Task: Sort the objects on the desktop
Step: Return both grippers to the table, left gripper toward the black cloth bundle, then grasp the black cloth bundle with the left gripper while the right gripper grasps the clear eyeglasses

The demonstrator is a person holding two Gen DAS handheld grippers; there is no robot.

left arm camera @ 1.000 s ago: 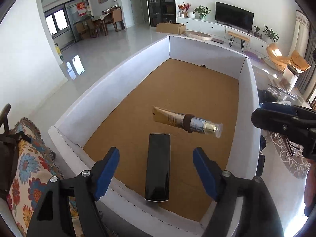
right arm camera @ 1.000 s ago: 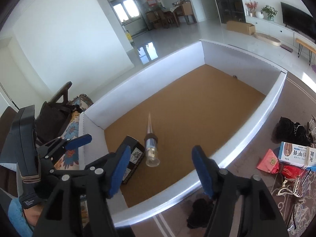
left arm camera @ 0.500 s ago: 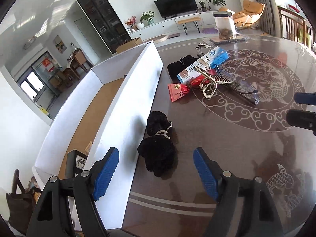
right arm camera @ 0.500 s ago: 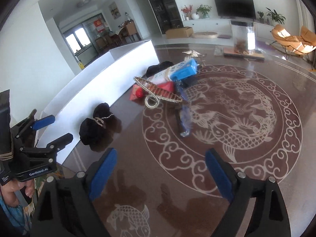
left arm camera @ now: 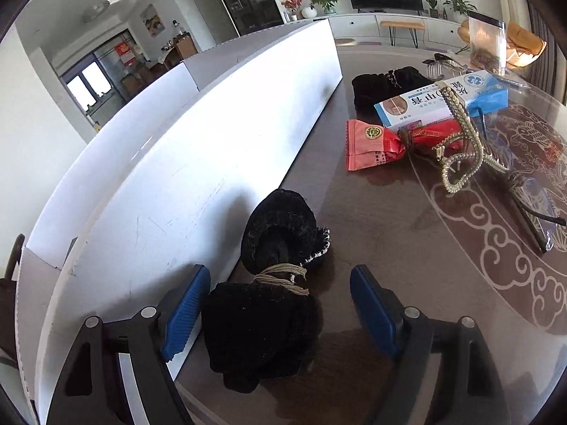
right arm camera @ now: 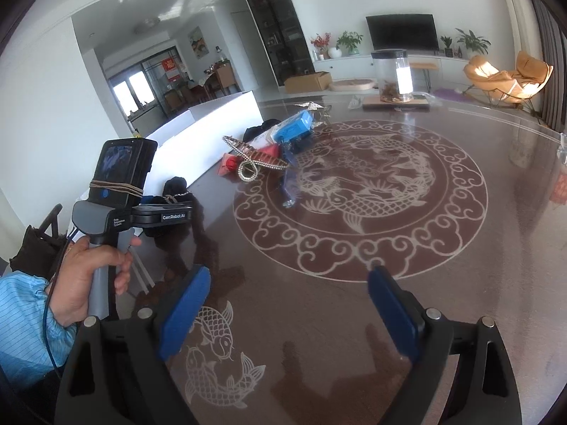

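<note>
Swung away from the box interior since the earlier frame; both tools now face the dark tabletop (right arm camera: 354,301). Left gripper (left arm camera: 276,304) angled down over black pouch (left arm camera: 269,301), jaws opening, pouch between them, pads not pressing. Right gripper (right arm camera: 287,315) wide apart, nothing between, bare table beneath. Left hand (right arm camera: 92,276) seen on its handle.

Advised for the pickup: lower squarely, centre on the pouch near its cord tie, keep the left pad clear of the white box wall (left arm camera: 198,163) just beside it, close firmly since soft fabric likely compresses.

Beyond: red packet (left arm camera: 372,145), blue-and-white carton (left arm camera: 439,102), bead chain (left arm camera: 460,141), second black pouch (left arm camera: 382,81), possibly spectacles at the edge. Box contents hidden behind the wall.
</note>
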